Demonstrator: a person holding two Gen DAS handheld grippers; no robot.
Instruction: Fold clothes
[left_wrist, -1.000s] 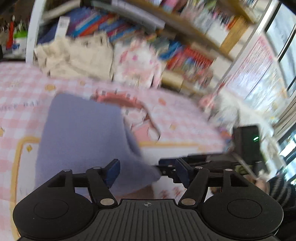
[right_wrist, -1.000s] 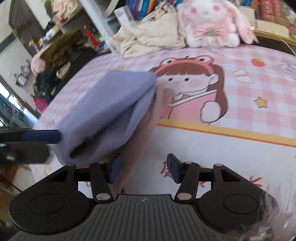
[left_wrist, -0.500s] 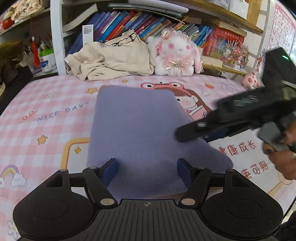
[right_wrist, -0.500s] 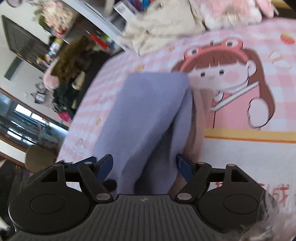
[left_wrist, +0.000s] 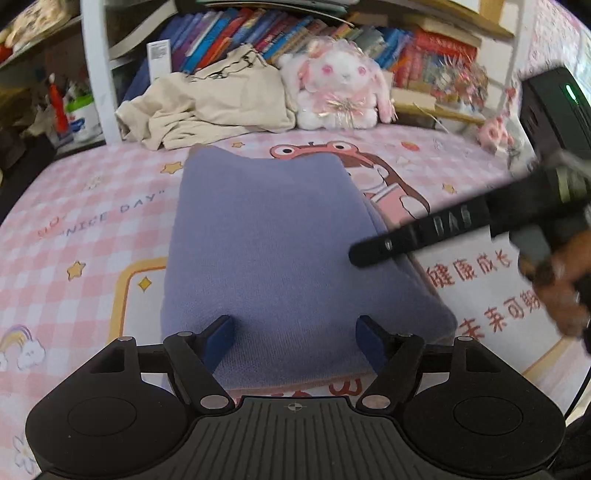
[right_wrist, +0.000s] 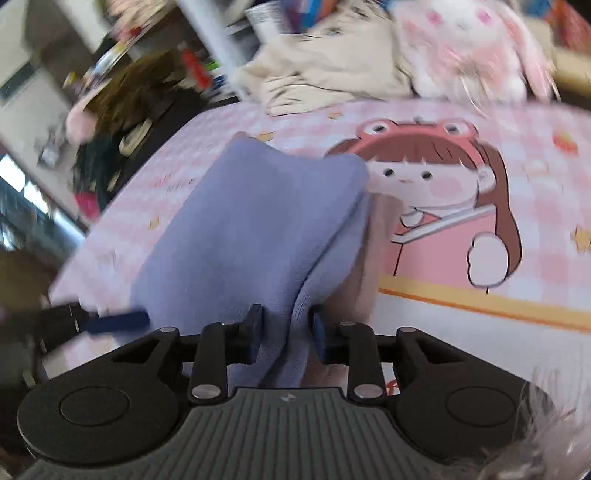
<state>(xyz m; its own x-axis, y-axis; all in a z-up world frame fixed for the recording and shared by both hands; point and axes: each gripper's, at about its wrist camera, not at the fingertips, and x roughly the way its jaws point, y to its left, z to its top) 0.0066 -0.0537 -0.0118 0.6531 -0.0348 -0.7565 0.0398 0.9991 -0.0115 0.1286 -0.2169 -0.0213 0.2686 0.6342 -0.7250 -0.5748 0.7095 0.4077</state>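
A folded lavender garment (left_wrist: 280, 243) lies on the pink checked bed cover (left_wrist: 92, 229); a pinkish layer shows under its right edge. My left gripper (left_wrist: 293, 339) is open, its fingers either side of the garment's near edge. My right gripper (right_wrist: 286, 330) is shut on the garment's (right_wrist: 258, 229) near right edge, with cloth bunched between its blue pads. The right gripper also shows as a black bar in the left wrist view (left_wrist: 436, 229), over the garment's right side.
A crumpled beige garment (left_wrist: 214, 103) and a white plush rabbit (left_wrist: 343, 88) lie at the back of the bed, under bookshelves (left_wrist: 295, 33). A pile of dark clothes (right_wrist: 122, 122) sits off the bed's left side. The cartoon girl print (right_wrist: 436, 192) lies right of the garment.
My right gripper has closed from wide open onto the garment's right edge. My left gripper stays open at the near edge. The garment now lies flatter and more squared.
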